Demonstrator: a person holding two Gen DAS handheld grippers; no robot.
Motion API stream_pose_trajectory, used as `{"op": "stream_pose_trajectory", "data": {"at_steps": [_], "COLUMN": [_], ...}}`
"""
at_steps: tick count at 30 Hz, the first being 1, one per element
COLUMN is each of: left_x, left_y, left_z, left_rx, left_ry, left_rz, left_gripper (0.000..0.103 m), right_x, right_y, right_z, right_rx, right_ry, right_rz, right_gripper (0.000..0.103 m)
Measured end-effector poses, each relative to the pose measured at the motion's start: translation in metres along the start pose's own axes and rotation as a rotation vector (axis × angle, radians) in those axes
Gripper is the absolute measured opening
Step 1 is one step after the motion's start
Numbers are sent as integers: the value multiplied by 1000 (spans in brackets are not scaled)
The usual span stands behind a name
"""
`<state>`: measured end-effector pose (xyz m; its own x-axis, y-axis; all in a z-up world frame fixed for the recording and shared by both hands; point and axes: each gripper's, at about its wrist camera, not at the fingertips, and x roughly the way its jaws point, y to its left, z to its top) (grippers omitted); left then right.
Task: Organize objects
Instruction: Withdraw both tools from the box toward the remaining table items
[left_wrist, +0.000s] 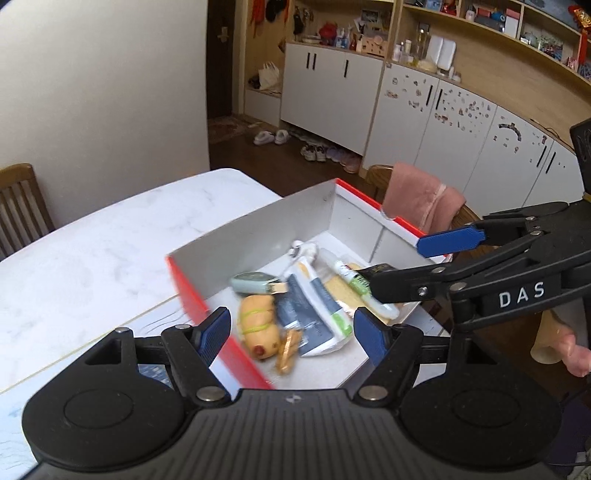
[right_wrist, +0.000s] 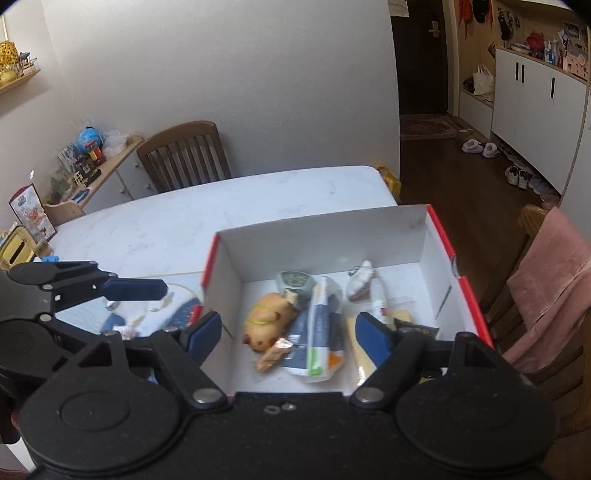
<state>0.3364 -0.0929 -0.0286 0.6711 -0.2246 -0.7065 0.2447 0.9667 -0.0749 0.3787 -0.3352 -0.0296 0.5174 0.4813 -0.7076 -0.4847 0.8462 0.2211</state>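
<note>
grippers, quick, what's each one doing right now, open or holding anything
left gripper: jaws open, nothing held, above the box.
right gripper: jaws open, nothing held, also above the box.

The only lettering that reads clearly is "DAS", in white capitals on the black linkage of the right gripper (left_wrist: 402, 266), seen from the left wrist view. The tubes (left_wrist: 317, 306) lying in the box (left_wrist: 258, 229) carry printed bands of blue, white and green, but their wording is too blurred to read.
</note>
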Motion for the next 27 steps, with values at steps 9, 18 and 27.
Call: {"op": "stream_pose_trajectory", "data": {"at_steps": [9, 18, 27], "left_x": [-49, -95, -118], "left_y": [42, 98, 155], "left_z": [-32, -69, -115], "left_rx": [-62, -158, -222], "left_ry": [-28, -67, -47], "left_rz": [33, 83, 161], "left_gripper": [76, 83, 89], "right_x": [-10, -4, 14], "right_y": [42, 105, 167], "right_z": [-12, -26, -39], "right_rx": [7, -36, -102], "right_ry": [-16, 2, 14], "right_rz": [29, 50, 45], "right_gripper": [85, 91, 103]}}
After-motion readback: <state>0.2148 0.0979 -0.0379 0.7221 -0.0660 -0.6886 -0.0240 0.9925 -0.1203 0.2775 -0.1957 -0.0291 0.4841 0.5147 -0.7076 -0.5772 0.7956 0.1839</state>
